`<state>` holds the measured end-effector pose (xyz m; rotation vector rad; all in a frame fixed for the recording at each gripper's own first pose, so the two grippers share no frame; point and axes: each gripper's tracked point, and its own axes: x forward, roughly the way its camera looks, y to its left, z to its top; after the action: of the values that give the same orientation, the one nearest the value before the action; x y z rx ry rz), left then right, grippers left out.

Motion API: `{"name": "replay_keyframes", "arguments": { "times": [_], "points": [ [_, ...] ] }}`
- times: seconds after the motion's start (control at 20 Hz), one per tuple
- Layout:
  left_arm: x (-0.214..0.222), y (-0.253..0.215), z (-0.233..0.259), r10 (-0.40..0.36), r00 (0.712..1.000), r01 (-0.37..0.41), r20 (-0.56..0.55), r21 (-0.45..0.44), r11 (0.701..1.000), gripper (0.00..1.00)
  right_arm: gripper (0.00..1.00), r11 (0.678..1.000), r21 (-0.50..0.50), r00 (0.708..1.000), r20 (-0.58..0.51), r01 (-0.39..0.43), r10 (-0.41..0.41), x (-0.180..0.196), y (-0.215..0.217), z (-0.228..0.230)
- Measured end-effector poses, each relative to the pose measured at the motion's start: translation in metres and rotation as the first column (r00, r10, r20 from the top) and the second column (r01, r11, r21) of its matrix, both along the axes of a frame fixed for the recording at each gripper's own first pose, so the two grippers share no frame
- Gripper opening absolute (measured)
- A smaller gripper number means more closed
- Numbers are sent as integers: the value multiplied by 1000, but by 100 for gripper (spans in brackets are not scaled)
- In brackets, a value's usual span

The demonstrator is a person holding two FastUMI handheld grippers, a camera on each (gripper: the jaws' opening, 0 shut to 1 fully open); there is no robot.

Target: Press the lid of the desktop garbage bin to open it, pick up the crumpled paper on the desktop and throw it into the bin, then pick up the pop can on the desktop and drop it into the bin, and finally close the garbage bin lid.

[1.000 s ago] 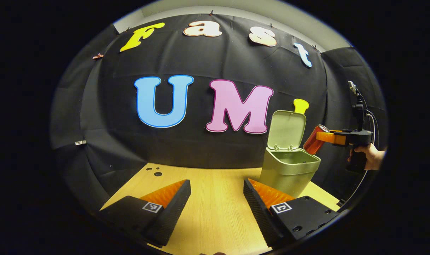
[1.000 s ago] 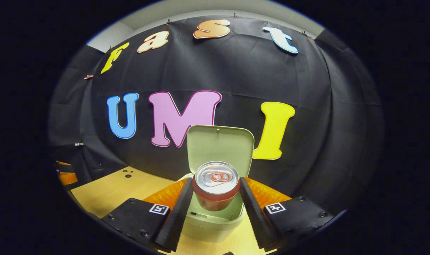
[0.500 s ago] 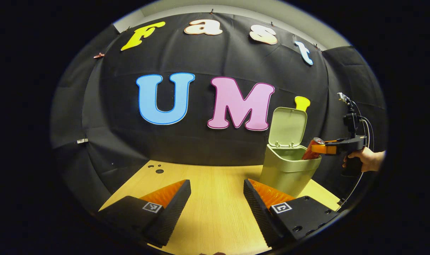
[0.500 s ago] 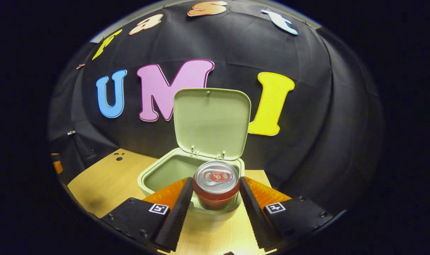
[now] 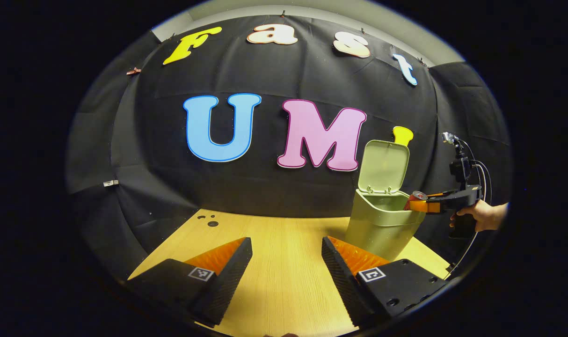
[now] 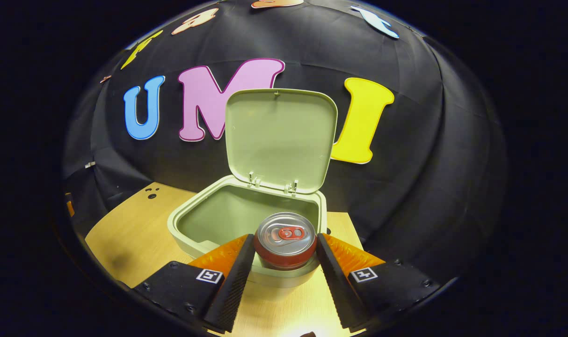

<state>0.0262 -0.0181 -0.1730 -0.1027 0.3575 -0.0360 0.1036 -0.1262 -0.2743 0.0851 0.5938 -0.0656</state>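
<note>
Red pop can [image 6: 285, 243], silver top facing the camera, clamped between both fingers of the right gripper [image 6: 285, 262] and held just over the near rim of the garbage bin [image 6: 204, 234]. Seen from the left gripper view, same pop can [image 5: 413, 200] tilted, lower end dipping inside the bin's mouth at its right rim, right gripper [image 5: 422, 206] reaching in from the right, hand [image 5: 481, 216] wrapped on its handle. Pale green garbage bin [image 5: 380, 227] standing on the wooden counter [image 5: 284, 276] near the right far corner, close to the black cloth wall. Lid [image 6: 280, 138] flipped up on its rear hinges, standing nearly upright, inner face toward the right gripper. Inside of the bin mostly in shade; crumpled paper not made out there. Left gripper [image 5: 286, 267] low over the counter, fingers spread wide apart with bare wood between them, holding nothing, well apart from the bin on its left side. Small dark holes [image 5: 209, 221] in the counter near its far left corner.
</note>
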Motion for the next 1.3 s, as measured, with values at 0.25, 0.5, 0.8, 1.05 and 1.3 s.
{"name": "replay_keyframes", "arguments": {
  "times": [0.25,0.5,0.8,1.05,1.3],
  "points": [
    [0,-3,0,-3,1000,3,0,1,1000,96,84,1000,4,1000,-4,7,-7,0,0,-2],
    [0,-2,-1,-1,1000,1,0,-1,1000,96,84,1000,7,1000,-7,12,-12,0,-1,-1],
    [-1,-1,0,0,1000,0,0,4,1000,96,83,1000,8,1000,-1,15,-15,0,-2,0],
    [0,-4,2,-6,1000,6,1,10,1000,96,83,998,54,989,145,24,-31,22,-3,50],
    [3,-12,3,-9,1000,9,3,4,1000,96,85,998,63,952,305,13,-32,67,-14,120]
  ]
}}
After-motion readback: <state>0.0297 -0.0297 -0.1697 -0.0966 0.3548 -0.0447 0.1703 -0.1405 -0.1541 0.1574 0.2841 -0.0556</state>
